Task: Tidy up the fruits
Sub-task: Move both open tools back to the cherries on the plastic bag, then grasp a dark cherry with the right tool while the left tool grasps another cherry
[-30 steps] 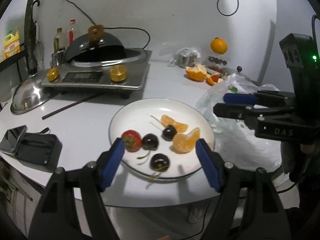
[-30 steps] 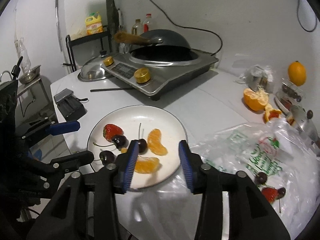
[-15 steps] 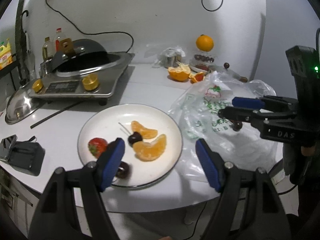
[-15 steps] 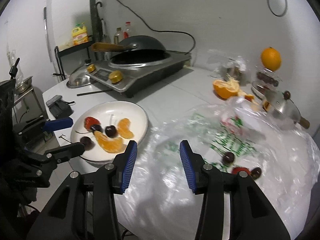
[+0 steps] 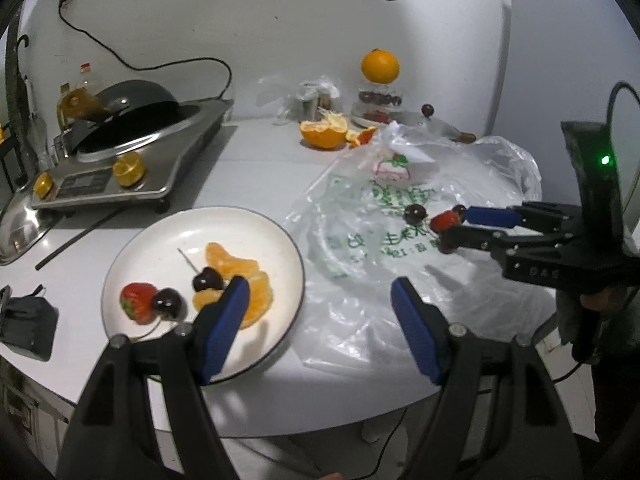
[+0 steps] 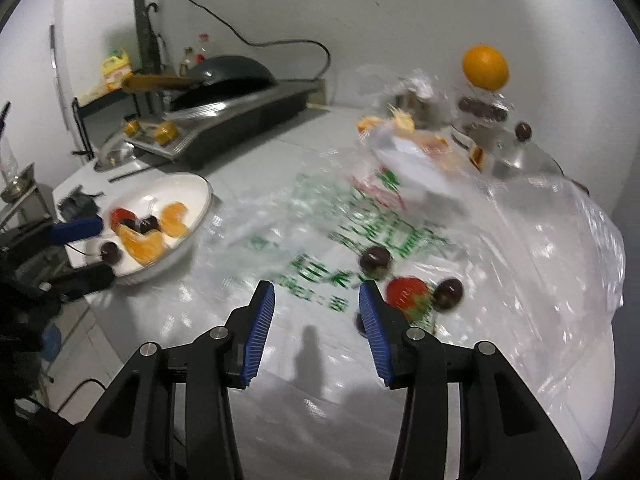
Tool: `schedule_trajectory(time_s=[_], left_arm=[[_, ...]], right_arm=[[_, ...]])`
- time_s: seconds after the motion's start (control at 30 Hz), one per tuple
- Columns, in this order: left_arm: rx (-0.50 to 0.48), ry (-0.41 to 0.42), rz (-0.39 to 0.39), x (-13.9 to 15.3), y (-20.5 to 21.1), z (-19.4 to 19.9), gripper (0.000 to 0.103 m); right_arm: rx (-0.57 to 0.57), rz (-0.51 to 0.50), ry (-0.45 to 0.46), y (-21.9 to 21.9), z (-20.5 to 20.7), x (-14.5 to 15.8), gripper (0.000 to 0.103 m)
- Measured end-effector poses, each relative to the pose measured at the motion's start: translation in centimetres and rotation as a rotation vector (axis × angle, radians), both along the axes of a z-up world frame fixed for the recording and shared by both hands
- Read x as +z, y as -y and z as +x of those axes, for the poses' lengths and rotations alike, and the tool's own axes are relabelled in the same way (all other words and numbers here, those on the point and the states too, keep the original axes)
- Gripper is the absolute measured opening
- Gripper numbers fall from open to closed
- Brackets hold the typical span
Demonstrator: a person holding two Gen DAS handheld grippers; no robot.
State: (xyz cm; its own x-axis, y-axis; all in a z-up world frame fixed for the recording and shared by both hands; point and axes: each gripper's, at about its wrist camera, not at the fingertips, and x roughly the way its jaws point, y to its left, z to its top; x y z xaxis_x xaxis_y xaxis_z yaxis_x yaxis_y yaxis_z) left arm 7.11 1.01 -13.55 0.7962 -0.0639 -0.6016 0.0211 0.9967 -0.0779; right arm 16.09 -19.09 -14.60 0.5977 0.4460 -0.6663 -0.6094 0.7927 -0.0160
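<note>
A white counter (image 5: 256, 168) runs along a plain wall, with a cooktop and wok at the back left and a crinkled clear plastic bag (image 6: 520, 248) spread over its right half. On the bag lie the loose fruits not yet sorted: a strawberry (image 6: 406, 292) with one dark cherry (image 6: 449, 294) just beside it on the right and another cherry (image 6: 375, 259) a little farther back.

The white plate (image 5: 276, 240) to the left already carries orange segments, a strawberry and cherries.

The right gripper (image 6: 316, 332) is the nearer one. Its jaws stand apart and hold nothing, and the strawberry lies just ahead and to the right of the right-hand jaw, not between the two, so I judge a short shift rightward and forward is needed before closing.

The left gripper (image 5: 320, 312) hangs over the plate's near edge and the bag, jaws wide apart and empty, well away from that fruit.
</note>
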Motion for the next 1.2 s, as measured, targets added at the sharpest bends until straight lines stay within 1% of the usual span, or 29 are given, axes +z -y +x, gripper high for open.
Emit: schedule_trajectory(time_s=[0.23, 0.67, 0.73, 0.87, 1.03, 1.2], left_arm=[[-0.025, -0.015, 0.000, -0.4, 0.7, 1.2, 0.075], [-0.049, -0.035, -0.012, -1.2, 0.6, 2.0, 0.075], [-0.051, -0.037, -0.013, -1.3, 0.6, 2.0, 0.075], [-0.055, -0.035, -0.010, -1.2, 0.5, 1.9, 0.075], [-0.058, -0.033, 0.001, -1.0, 0.8, 1.6, 0.075], [-0.062, -0.028, 0.017, -0.6, 1.4, 1.6, 0.075]], right_arm=[[-0.059, -0.024, -0.045, 1.2, 1.4, -2.0, 0.047], [-0.124, -0.063, -0.098, 0.8, 3.4, -3.7, 0.047], [-0.135, -0.065, -0.095, 0.8, 3.5, -3.8, 0.045], [-0.146, -0.065, -0.089, 0.8, 3.6, -3.7, 0.031], [-0.127, -0.047, -0.078, 1.0, 3.1, -3.6, 0.031], [-0.097, -0.003, -0.063, 1.6, 2.4, -2.4, 0.031]])
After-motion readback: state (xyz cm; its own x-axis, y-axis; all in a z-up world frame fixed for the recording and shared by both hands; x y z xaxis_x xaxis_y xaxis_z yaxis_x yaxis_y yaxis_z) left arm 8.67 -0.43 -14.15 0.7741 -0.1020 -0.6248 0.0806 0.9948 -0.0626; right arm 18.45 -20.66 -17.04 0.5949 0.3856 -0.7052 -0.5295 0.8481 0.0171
